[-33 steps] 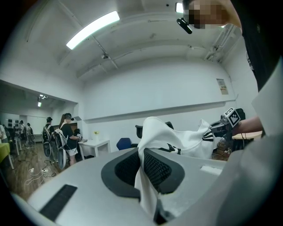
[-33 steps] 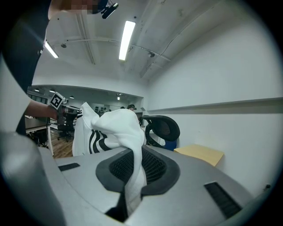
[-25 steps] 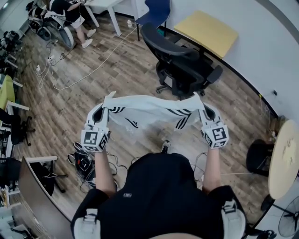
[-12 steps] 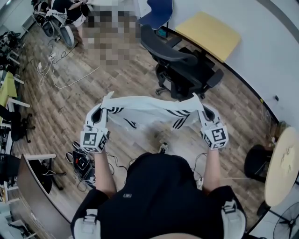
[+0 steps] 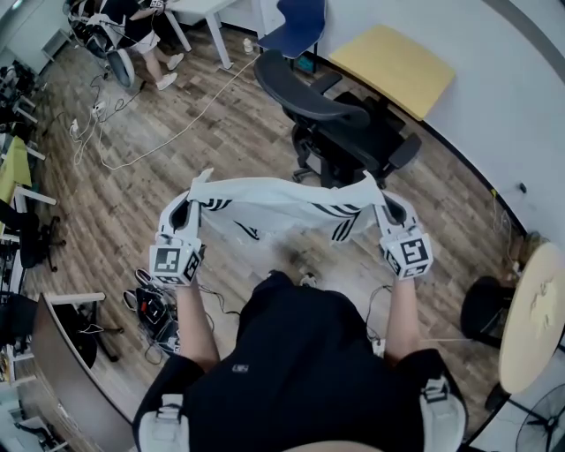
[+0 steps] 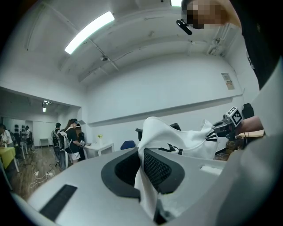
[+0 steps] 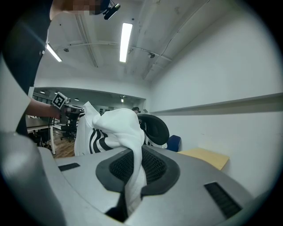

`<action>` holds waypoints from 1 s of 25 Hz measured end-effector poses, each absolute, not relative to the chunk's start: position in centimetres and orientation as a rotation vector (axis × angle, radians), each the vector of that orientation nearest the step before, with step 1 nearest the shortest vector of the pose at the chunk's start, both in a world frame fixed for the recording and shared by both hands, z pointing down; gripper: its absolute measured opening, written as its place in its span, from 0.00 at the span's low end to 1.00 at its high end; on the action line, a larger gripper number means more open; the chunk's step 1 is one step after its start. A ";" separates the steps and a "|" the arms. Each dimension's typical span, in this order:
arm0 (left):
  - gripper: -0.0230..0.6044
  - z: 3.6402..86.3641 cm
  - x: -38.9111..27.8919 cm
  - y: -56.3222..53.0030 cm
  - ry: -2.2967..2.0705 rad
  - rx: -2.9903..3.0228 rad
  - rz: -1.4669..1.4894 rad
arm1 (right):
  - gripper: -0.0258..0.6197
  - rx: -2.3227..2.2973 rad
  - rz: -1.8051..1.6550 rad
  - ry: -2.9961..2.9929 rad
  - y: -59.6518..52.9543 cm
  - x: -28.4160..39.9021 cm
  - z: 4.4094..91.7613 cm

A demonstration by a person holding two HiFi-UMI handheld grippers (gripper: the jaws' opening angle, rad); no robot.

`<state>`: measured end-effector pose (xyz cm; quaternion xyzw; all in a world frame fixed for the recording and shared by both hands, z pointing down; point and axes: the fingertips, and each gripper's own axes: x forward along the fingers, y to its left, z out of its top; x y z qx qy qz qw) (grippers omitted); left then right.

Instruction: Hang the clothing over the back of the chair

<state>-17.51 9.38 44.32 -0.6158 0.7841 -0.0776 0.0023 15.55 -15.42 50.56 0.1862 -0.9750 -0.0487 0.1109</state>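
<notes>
A white garment with black stripes [image 5: 282,205] is stretched out between my two grippers in front of the person. My left gripper [image 5: 199,187] is shut on the garment's left end [image 6: 152,141], the cloth pinched between the black pads. The right end [image 7: 126,132] is pinched the same way by my right gripper [image 5: 375,192], which is shut on it. A black office chair [image 5: 340,124] stands just beyond the garment, its curved back [image 5: 300,93] facing me. In the right gripper view the chair's headrest [image 7: 154,128] shows behind the cloth.
A yellow-topped table [image 5: 393,62] stands against the white wall behind the chair. A blue chair [image 5: 296,26] and a white desk are further back, with a person [image 5: 124,26] at far left. Cables [image 5: 150,132] trail over the wood floor. A round table [image 5: 534,309] is at right.
The chair has drawn a little nearer to the stretched garment in the head view. Both grippers keep their hold on the cloth.
</notes>
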 end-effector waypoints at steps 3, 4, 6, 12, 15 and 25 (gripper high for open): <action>0.06 44.1 -17.8 8.5 2.444 -1.942 -0.240 | 0.07 0.560 -0.142 -2.863 -15.9 15.4 50.3; 0.06 44.2 -17.9 8.2 2.440 -1.949 -0.241 | 0.07 0.561 -0.149 -2.869 -16.0 15.3 50.2; 0.06 44.6 -18.3 7.7 2.434 -1.963 -0.241 | 0.07 0.567 -0.156 -2.867 -16.3 15.1 50.3; 0.06 45.5 -21.1 5.1 2.422 -2.011 -0.224 | 0.07 0.616 -0.176 -2.857 -17.7 13.5 50.2; 0.06 45.6 -23.2 3.4 2.397 -2.029 -0.212 | 0.07 0.668 -0.170 -2.836 -18.6 12.1 49.8; 0.06 43.0 -30.3 -3.5 2.283 -2.083 -0.142 | 0.07 0.776 -0.214 -2.859 -21.2 7.3 46.1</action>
